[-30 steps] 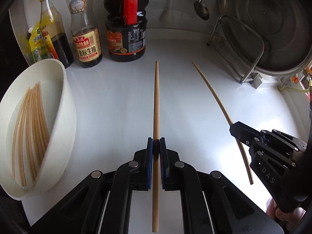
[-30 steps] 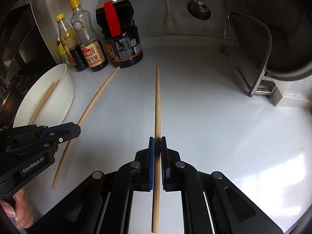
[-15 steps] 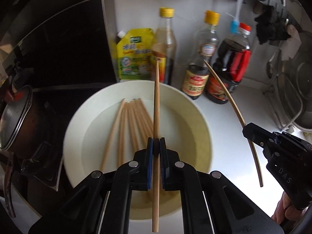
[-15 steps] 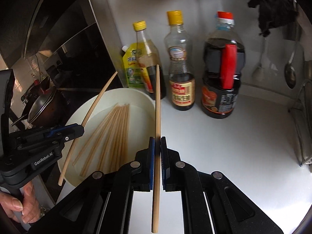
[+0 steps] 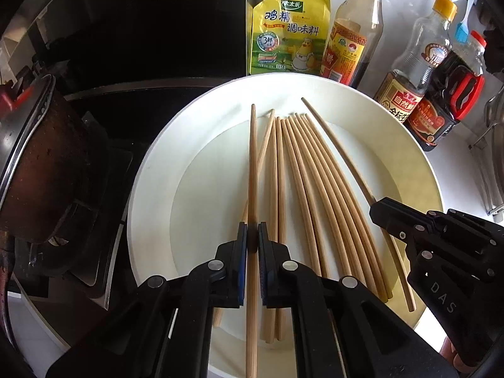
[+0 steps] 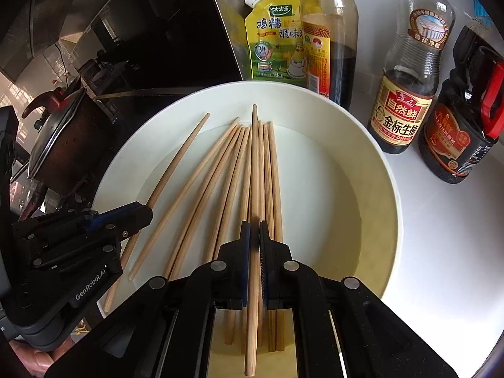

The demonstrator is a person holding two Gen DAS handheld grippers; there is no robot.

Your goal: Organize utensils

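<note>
A white bowl holds several wooden chopsticks lying side by side. My left gripper is shut on one chopstick and holds it over the bowl's left half. It also shows in the right wrist view, with its chopstick. My right gripper is shut on another chopstick above the pile. It shows in the left wrist view, with its chopstick.
Behind the bowl stand a yellow seasoning pouch, two sauce bottles and a dark jug with a red handle. A dark pot sits on the stove at the left. White counter lies to the right.
Both grippers have moved left from over the counter and down over the bowl, each still carrying its chopstick. The bowl now fills both views.
</note>
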